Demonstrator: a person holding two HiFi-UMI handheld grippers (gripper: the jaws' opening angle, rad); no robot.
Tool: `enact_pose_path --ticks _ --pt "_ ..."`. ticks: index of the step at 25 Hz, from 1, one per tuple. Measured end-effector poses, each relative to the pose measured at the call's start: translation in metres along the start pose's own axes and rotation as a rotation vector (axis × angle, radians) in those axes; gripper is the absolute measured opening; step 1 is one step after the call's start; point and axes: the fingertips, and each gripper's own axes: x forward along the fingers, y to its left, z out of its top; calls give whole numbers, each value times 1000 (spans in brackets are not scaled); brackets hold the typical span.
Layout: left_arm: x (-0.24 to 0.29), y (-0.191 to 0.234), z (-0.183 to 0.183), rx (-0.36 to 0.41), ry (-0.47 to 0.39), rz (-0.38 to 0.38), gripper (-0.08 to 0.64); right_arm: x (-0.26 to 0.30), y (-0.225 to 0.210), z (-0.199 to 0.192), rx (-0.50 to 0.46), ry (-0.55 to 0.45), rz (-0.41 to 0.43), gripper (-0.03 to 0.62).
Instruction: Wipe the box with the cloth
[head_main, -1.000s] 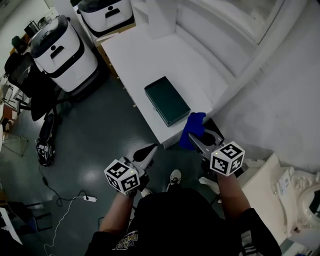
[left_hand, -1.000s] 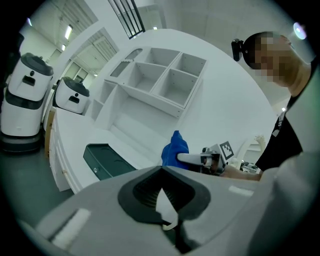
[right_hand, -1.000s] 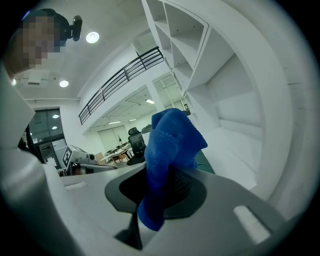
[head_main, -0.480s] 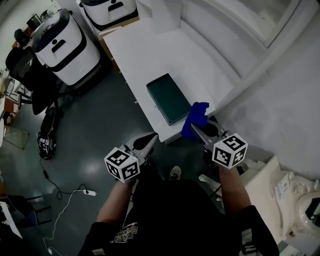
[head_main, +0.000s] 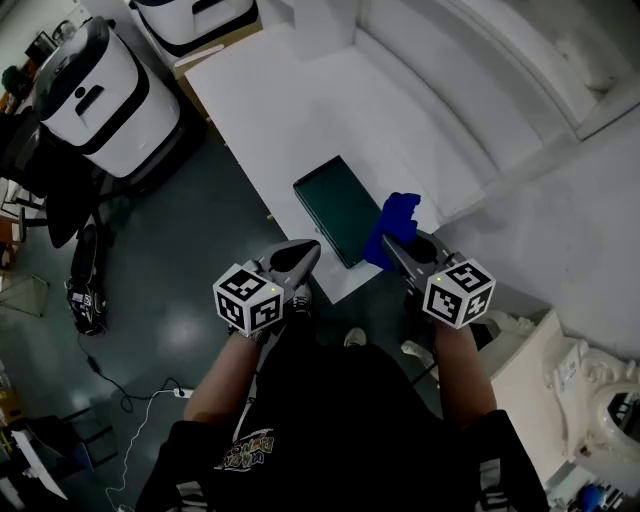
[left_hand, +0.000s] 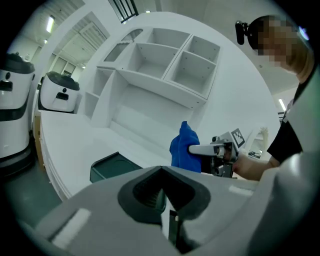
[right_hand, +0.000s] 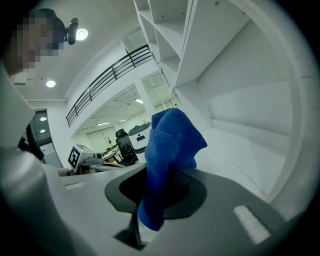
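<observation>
A dark green box (head_main: 340, 208) lies flat near the front edge of the white table (head_main: 290, 110); its corner also shows in the left gripper view (left_hand: 111, 166). My right gripper (head_main: 393, 246) is shut on a blue cloth (head_main: 392, 227), held just right of the box's near end. The cloth (right_hand: 169, 155) bunches up between the jaws, and the left gripper view catches it too (left_hand: 184, 148). My left gripper (head_main: 303, 254) hovers at the table's front edge, just short of the box, jaws together with nothing in them.
Two white machines with black bands (head_main: 95, 90) (head_main: 195, 15) stand on the dark floor left of the table. White shelving (left_hand: 165, 65) rises behind the table. A white cabinet (head_main: 560, 390) stands at the right, and cables (head_main: 130, 400) lie on the floor.
Both grippers have moved forward toward the table. The cloth now sits beside the box's near right end, and the left gripper has reached the table's front edge.
</observation>
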Motion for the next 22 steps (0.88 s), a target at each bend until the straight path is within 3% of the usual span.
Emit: enact_pose_path --ticks 6,16,22 --pt "15 47 0 16 58 9 0 36 -14 1 16 29 -34 98" --pt "45 130 5 140 183 60 2 81 -40 2 -23 115 -127 98" --pt "72 166 6 203 258 53 53 109 -54 -4 -87 203 -199 98"
